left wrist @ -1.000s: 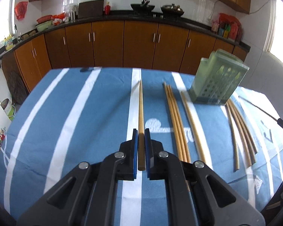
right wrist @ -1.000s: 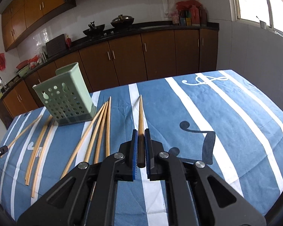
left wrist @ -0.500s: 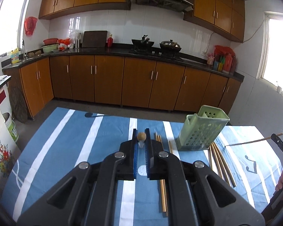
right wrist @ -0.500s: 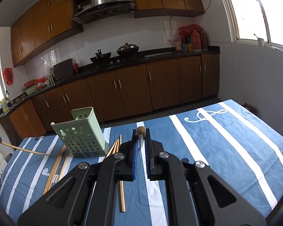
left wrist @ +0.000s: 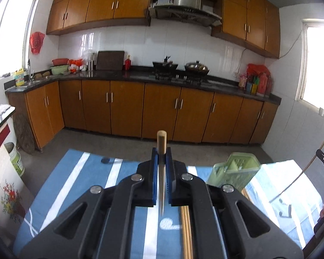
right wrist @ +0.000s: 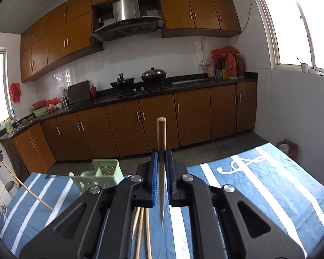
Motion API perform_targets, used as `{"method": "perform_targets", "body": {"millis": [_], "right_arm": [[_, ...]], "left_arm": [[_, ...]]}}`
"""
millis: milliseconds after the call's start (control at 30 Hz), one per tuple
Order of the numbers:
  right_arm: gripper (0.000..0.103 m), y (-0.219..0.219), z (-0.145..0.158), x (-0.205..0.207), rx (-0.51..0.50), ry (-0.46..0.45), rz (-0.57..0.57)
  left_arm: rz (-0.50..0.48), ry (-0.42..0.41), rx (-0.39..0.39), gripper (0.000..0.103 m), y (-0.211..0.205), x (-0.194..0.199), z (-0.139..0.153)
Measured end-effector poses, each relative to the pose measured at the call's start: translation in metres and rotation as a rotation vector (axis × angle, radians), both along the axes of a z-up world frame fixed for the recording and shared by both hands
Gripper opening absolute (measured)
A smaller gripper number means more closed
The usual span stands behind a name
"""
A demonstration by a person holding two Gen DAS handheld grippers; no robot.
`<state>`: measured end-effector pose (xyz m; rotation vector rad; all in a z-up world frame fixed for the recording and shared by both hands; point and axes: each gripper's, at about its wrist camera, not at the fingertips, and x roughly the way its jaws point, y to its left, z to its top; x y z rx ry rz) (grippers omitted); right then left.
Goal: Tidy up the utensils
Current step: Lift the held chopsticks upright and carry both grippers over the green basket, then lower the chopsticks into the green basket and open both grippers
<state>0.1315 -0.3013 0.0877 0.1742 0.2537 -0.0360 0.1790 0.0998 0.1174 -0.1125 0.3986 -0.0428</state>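
My left gripper (left wrist: 161, 154) is shut on a wooden chopstick (left wrist: 161, 151), held upright above the blue striped table (left wrist: 71, 185). My right gripper (right wrist: 161, 153) is shut on another wooden chopstick (right wrist: 161, 142), also upright. The green perforated utensil holder (left wrist: 235, 172) stands to the right of the left gripper; in the right wrist view the holder (right wrist: 101, 176) is to the left, partly hidden by the gripper body. Loose chopsticks (left wrist: 186, 233) lie on the cloth under the left gripper, and others (right wrist: 141, 231) lie under the right one.
The other gripper and its chopstick (left wrist: 296, 179) show at the right edge of the left view; likewise a chopstick (right wrist: 23, 185) at the left of the right view. Kitchen cabinets (left wrist: 127, 108) and floor lie beyond the table's far edge.
Both grippers have lifted their chopsticks off the cloth and tilted upward, so the chopsticks went from lying flat to standing upright. The table now sits lower in both views.
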Motion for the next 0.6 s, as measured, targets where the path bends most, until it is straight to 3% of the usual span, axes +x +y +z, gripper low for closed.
{"method": "perform_targets", "body": {"millis": [300,467,600], "right_arm": [[0.008,0.026,0.073,0.015,0.065,-0.218,0.07],[0.008,0.047,0.069,0.038,0.053,-0.231,0.096],[0.008,0.06,0.054,0.058,0.029,-0.183,0.098]], "left_arm": [[-0.035,-0.204,-0.084,0.008,-0.036,0.013,0.091],[-0.075,-0.217,-0.105,0.008,-0.071,0.033,0.099],[-0.099,-0.177,-0.088,0.008,-0.099,0.053,0.084]]}}
